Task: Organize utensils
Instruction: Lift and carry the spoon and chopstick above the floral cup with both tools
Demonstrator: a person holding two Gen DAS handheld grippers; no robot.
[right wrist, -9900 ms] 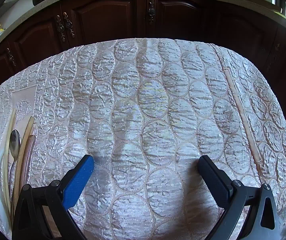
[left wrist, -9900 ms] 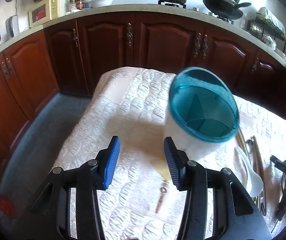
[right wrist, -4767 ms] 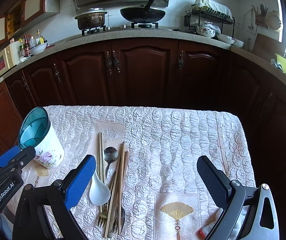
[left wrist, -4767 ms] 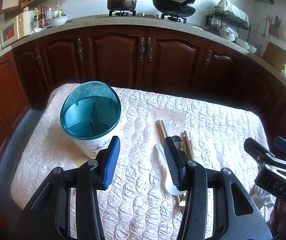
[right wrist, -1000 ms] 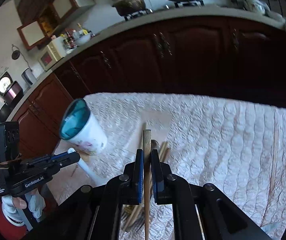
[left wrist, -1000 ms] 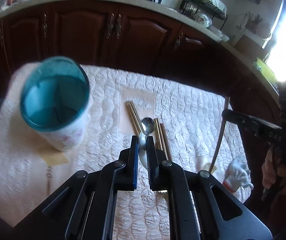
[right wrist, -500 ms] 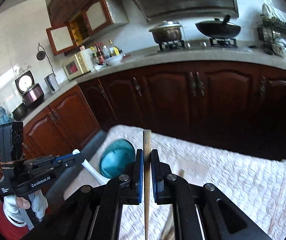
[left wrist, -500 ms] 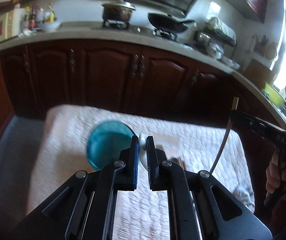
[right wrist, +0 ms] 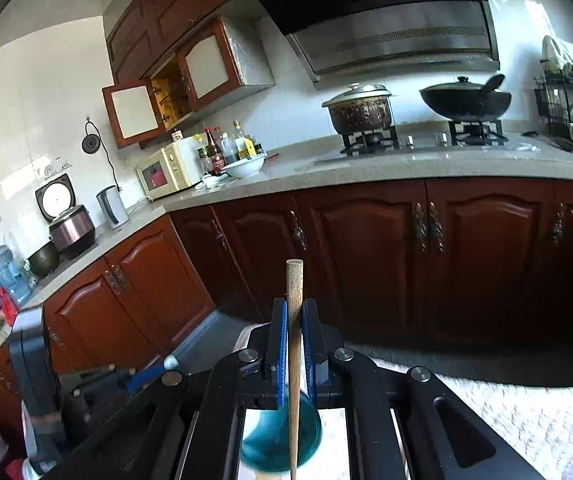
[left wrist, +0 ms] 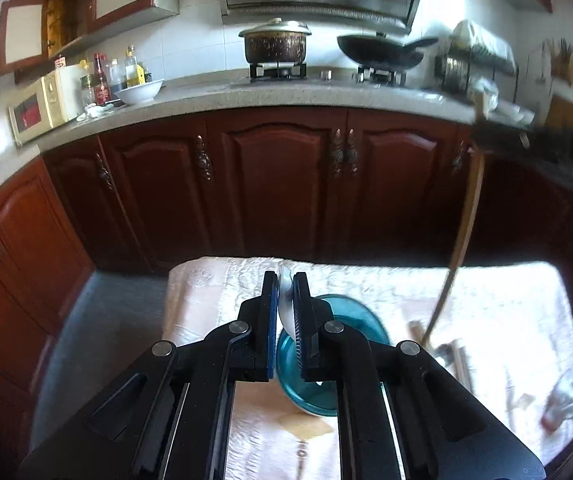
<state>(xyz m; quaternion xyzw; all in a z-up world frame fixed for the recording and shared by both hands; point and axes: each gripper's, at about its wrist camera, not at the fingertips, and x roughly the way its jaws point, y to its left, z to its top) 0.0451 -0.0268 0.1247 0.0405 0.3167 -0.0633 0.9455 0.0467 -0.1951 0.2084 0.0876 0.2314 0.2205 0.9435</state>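
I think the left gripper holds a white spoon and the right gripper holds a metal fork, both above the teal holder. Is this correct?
Not quite. The right gripper is shut on a wooden chopstick, not a metal fork, as the right wrist view shows. The left gripper does hold the white spoon above the teal holder.

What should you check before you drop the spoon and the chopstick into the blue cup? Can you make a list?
1. Left gripper shut on the white spoon: ok.
2. Right gripper shut on the chopstick: ok.
3. Blue cup open at the top and below both grippers: ok.
4. Cup standing upright on the white tablecloth: ok.
5. Spoon bowl lined up over one compartment: cannot tell, the gripper hides it.
6. The two grippers clear of each other: ok, apart in both views.
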